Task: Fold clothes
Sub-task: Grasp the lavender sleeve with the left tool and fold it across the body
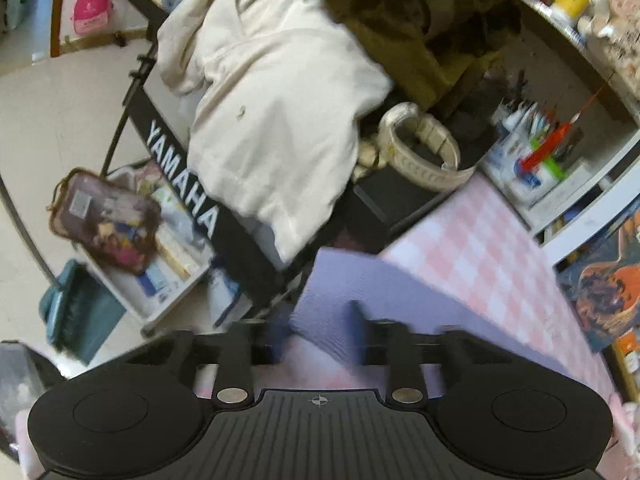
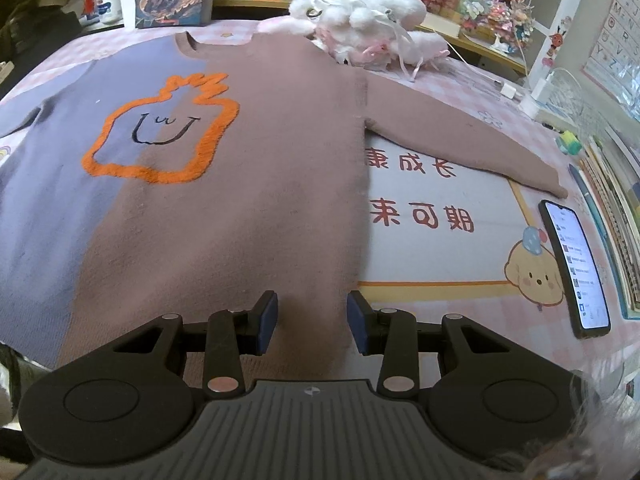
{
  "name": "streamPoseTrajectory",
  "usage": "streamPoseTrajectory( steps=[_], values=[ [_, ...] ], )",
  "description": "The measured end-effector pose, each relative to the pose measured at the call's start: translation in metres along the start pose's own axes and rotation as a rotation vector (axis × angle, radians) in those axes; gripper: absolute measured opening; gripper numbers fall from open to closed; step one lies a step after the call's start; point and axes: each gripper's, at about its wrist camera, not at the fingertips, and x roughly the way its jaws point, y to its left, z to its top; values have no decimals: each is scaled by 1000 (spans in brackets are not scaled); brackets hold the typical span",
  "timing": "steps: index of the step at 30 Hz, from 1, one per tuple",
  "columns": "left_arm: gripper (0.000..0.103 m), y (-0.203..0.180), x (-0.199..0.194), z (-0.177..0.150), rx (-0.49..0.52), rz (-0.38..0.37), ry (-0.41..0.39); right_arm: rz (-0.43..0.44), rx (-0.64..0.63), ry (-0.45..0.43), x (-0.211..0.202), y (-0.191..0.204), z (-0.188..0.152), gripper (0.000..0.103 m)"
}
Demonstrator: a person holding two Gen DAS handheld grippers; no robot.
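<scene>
Right tongs (image 2: pixel 312 322) hanging part open, empty, over the sweater (image 2: pixel 224 184) hem; sweater lying flat on the bench (image 2: pixel 440 248). Left tongs (image 1: pixel 320 336) blurred, seemingly closing on the lilac edge. Better gripping hem corners evenly before folding.

The left gripper (image 1: pixel 320 332), blurred, has its fingers (image 1: pixel 358 330) over the lilac edge of the sweater (image 1: pixel 344 280) on the pink checked cloth (image 1: pixel 480 248). Beyond, a cream hoodie (image 1: pixel 276 120) drapes over a Yamaha keyboard (image 1: pixel 188 196).
</scene>
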Motion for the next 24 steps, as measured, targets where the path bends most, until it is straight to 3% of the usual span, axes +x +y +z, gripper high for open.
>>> streamPoseTrajectory(
  steps=[5, 8, 13, 19, 24],
  values=[
    [4, -27, -26, 5, 122, 13, -119, -9, 14, 4, -1, -5, -3, 36],
    [4, -50, -46, 4, 189, -37, -185, -8, 19, 1, -1, -8, -1, 36],
    [3, -104, -77, -11, 240, -231, -207, 17, 0, -11, 4, -10, 3, 36],
    [3, -198, -98, -48, 286, -471, -166, 71, -36, -39, 7, -14, 10, 36],
    [3, -285, -101, -92, 357, -563, -139, 137, -75, -72, 6, -25, 17, 36]
  ],
)
